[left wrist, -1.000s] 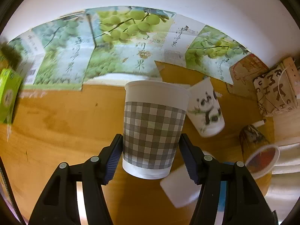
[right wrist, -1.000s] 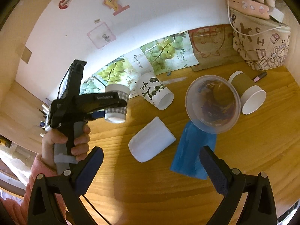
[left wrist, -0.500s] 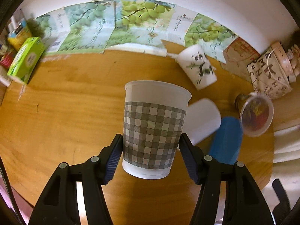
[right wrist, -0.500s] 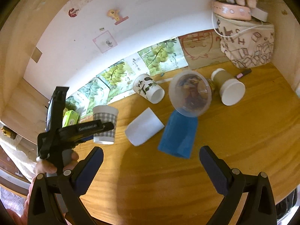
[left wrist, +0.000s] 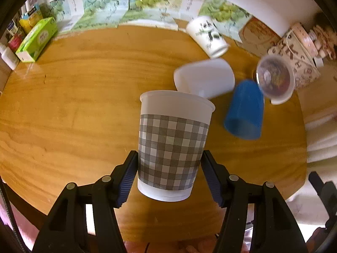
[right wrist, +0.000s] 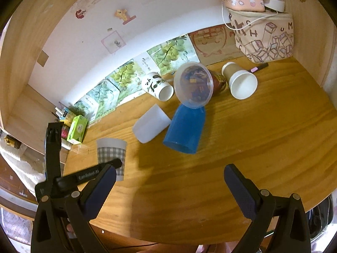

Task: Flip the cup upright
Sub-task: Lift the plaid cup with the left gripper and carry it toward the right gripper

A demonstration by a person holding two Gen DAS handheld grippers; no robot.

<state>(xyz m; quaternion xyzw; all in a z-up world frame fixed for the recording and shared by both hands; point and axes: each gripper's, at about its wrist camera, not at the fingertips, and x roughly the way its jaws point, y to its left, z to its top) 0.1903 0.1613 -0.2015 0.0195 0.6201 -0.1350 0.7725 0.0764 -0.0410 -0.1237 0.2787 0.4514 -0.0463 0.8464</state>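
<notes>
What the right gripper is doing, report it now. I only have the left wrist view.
Observer: The right gripper is open and empty, over the near part of the table.
Operator: Report any cup behind the clear-lidded one.
Observer: A brown paper cup lies on its side to the right of the clear-lidded cup, with its mouth towards the camera.
Operator: List anything beyond it.
Observer: A pink-capped marker lies near the patterned bag.

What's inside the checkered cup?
Nothing can be seen inside. The checkered cup sits upright between the left tongs, rim on top, and both cameras see only its outer wall. The blue cup lying on the table hides its inside too.
</notes>
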